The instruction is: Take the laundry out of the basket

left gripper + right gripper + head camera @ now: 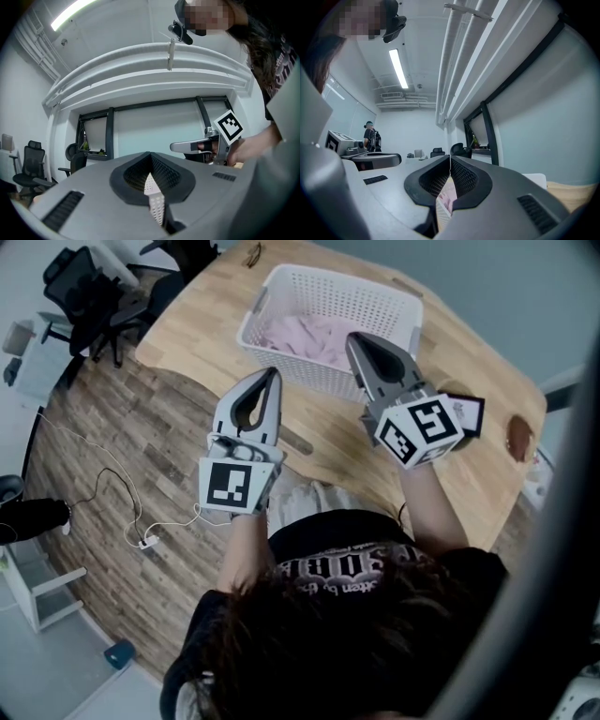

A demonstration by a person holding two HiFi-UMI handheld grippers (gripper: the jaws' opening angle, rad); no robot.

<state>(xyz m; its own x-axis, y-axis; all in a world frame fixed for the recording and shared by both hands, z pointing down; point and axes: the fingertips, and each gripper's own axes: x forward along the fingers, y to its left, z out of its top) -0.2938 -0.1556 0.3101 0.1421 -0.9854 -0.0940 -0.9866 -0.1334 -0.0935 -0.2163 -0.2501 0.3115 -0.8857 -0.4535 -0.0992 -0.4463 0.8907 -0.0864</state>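
Head view: white basket on wooden table, pink laundry inside; left gripper and right gripper hover at its near wall. Left gripper view: jaws pressed together, empty. Right gripper view: jaws together, nothing pinched, laundry visible past them.

Light wood bench, rounded edge, mostly bare. White lattice basket stands on it toward the far side, well in from the edges. Small dark item lies at the far edge, too small to tell what it is. Brown roundish item at the right edge, apart from the basket.
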